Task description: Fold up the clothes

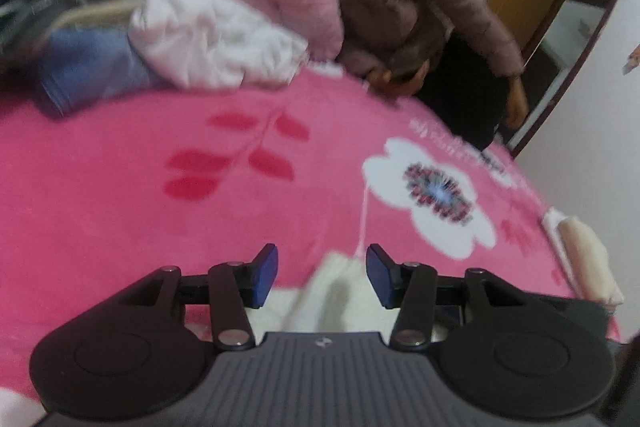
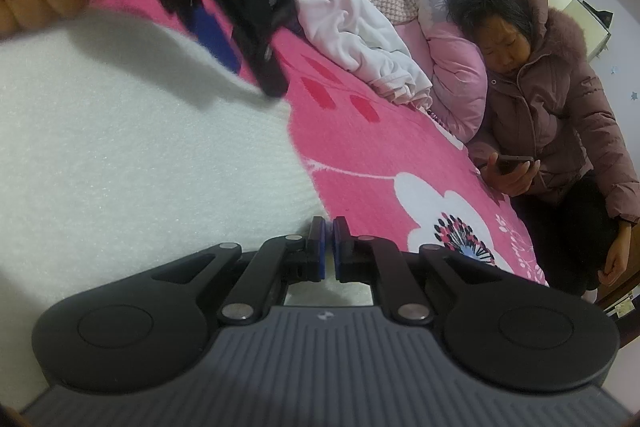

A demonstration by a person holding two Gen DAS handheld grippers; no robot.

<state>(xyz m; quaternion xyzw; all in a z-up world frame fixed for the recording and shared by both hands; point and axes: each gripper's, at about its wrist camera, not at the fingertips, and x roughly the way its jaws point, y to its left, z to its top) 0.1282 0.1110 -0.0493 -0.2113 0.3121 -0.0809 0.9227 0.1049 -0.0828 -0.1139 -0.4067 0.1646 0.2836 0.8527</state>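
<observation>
The right tongs (image 2: pixel 328 247) are clenched at the edge of a white knit garment (image 2: pixel 140 155) spread on the pink bed (image 2: pixel 380 155). The left tongs (image 1: pixel 322 275) gape, released, above it. Farther back, one clothes pile (image 1: pixel 168 7).

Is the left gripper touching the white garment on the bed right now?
Apart. The right wrist view shows the left gripper raised above the white garment, casting a shadow on it; the left wrist view shows nothing between its open pads.
</observation>
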